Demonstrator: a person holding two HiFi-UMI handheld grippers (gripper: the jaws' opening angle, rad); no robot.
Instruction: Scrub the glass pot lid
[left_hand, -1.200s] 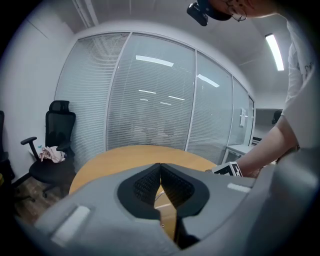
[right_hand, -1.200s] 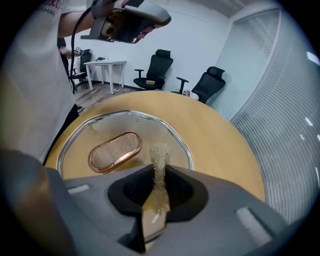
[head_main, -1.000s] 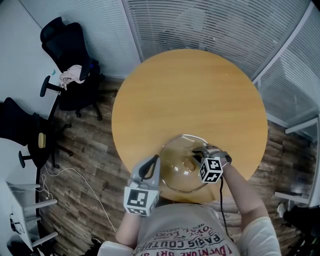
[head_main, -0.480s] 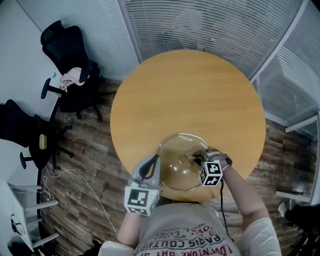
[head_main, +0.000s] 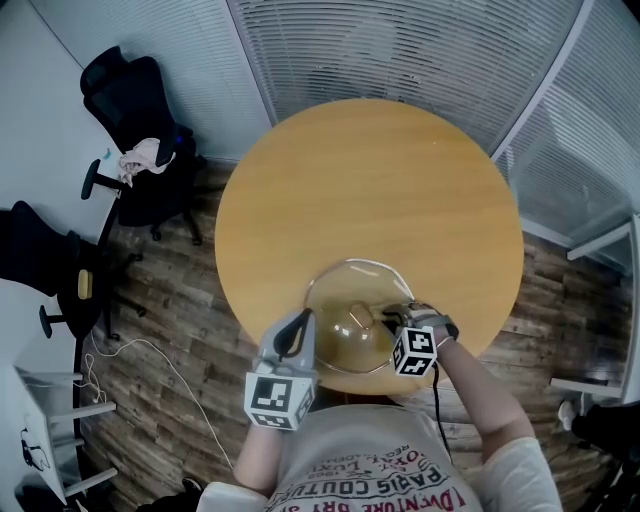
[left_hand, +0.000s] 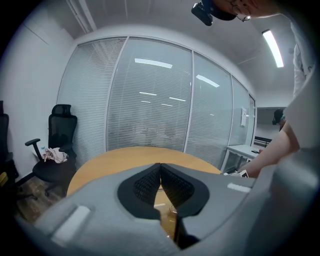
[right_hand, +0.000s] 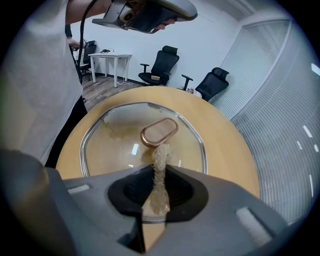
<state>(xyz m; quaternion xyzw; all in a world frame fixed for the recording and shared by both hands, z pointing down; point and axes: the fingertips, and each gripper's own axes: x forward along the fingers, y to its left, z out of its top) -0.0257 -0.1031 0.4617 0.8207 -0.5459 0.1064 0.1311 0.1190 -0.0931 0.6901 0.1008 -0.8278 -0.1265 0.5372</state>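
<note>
The glass pot lid with a metal rim lies near the front edge of the round wooden table. Its copper-coloured oval knob faces up. My right gripper is shut on a tan fibrous scrubber, whose tip touches the glass just beside the knob. In the head view the right gripper is over the lid's right side. My left gripper sits at the lid's left edge. In the left gripper view its pads meet, and nothing shows between them.
Two black office chairs stand on the wooden floor to the left, and a white cable lies there. Glass walls with blinds run behind the table. A white desk shows far off in the right gripper view.
The lid and both grippers have shifted a little to the left on the table. The right gripper with the scrubber has moved slightly nearer the knob. Both stay shut.
</note>
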